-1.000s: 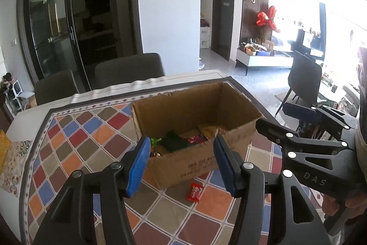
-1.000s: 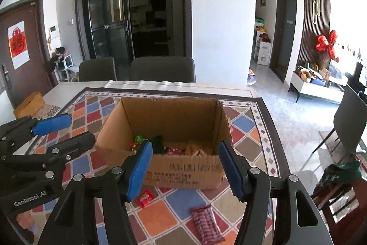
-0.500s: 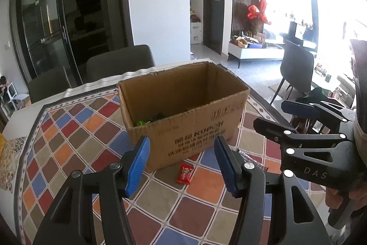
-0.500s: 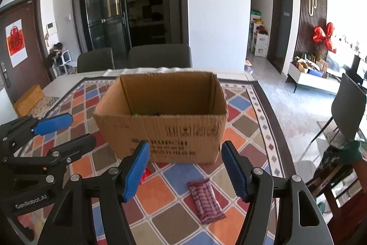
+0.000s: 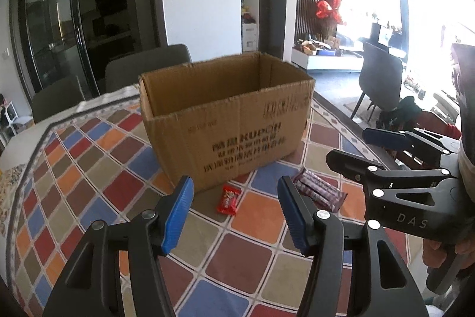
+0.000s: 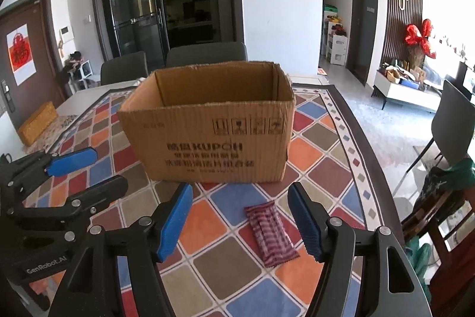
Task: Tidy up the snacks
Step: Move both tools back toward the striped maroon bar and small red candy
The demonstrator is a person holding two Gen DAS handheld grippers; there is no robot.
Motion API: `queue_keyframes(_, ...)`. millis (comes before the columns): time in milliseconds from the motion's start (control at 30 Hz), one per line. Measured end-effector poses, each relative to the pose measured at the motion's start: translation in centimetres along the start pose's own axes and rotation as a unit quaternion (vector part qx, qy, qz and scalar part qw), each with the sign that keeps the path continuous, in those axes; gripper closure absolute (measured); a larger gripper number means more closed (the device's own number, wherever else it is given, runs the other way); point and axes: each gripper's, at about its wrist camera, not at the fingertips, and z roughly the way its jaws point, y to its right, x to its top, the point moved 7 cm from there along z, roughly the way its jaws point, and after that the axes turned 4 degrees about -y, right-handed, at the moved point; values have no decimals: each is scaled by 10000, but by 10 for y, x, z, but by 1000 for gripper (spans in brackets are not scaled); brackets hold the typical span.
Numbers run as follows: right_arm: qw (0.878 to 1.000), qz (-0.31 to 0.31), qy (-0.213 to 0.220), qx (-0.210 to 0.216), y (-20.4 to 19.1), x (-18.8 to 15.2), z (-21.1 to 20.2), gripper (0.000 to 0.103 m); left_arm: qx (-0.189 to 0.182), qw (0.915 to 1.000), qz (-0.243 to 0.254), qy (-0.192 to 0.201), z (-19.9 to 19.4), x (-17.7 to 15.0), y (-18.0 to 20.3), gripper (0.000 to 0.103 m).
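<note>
Holding both grippers with fingers apart and empty, you face the open brown cardboard box (image 6: 207,135); your left gripper (image 5: 234,216) hangs over the small red candy packet (image 5: 228,199), your right gripper (image 6: 240,220) over the striped dark-red snack bag (image 6: 271,233).

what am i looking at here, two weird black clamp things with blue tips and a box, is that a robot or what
No robot: a person holds one two-finger tool in each hand, with a wide-angle camera on each that looks along its fingers.

One picture is from the left gripper, one from the right gripper; each also shows the other tool at its edge.

On the patterned tablecloth stands an open cardboard box. In front of it lie a small red snack packet and a striped dark red packet.

Nothing is held: both grippers stand open above the snacks, and the right one's fingers are opening wider.
</note>
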Motion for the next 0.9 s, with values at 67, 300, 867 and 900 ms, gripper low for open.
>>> queue_keyframes(67,10000,15,-56,3,2,-6,4,36,-41,10000,-74,-5,4,-4,0,45)
queue_keyframes(300,9996,125,-246,-12,9,-20,21,36,-30,9999,-107,-60,24,-17,0,44)
queue_keyframes(867,9970,276,-683,-243,25,-50,72,36,-4,9992,-185,-340,81,-33,-6,45)
queue_keyframes(900,9967,282,-720,-264,27,-51,75,36,-8,9991,-198,-365,84,-33,-7,45)
